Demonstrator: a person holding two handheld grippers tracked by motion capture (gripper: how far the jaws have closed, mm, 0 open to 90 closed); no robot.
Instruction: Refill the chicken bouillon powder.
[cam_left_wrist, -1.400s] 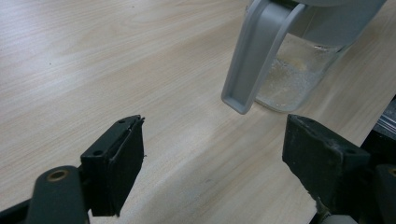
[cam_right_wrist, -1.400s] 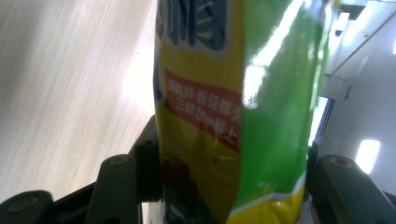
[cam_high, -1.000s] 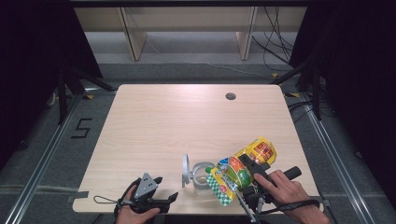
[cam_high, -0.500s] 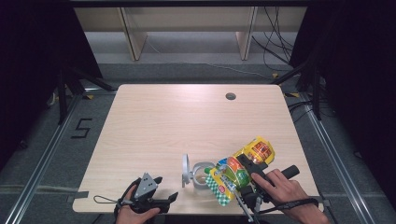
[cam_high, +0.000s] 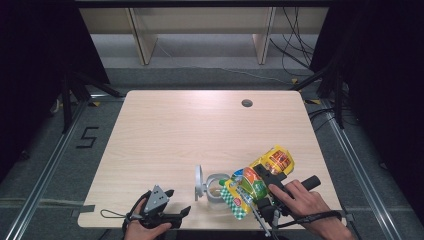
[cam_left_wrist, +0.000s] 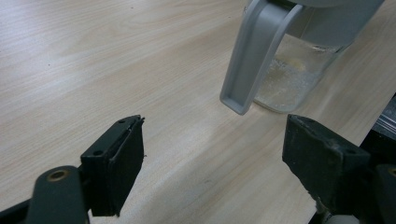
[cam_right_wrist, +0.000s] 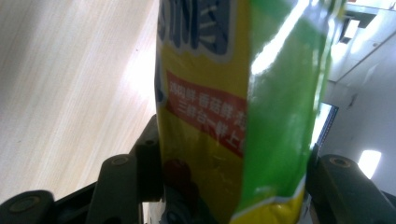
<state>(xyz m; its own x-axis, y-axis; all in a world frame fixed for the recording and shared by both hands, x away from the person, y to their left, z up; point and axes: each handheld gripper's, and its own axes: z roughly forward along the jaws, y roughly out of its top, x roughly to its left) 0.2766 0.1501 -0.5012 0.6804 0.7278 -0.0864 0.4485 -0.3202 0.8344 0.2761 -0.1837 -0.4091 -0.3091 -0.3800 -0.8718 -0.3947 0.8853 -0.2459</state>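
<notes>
While nothing on the wooden table (cam_high: 175, 130) has visibly shifted over the past second, a person keeps a yellow-and-green snack bag (cam_high: 245, 192) tipped toward a small glass jar (cam_high: 215, 189), its grey lid (cam_high: 199, 182) swung open on the side away from the bag. The right gripper (cam_high: 265, 176) stays clamped across the bag's middle, just right of the jar, with the bag's lower end at the jar's mouth. The left gripper (cam_high: 181, 212) waits to the left of the jar and nearer the person, jaws wide apart and holding nothing. A pale dusting lies on the jar's bottom in the left gripper view. The unchanged pose suggests pouring is under way or stalled; whether anything is falling from the bag cannot be told.
</notes>
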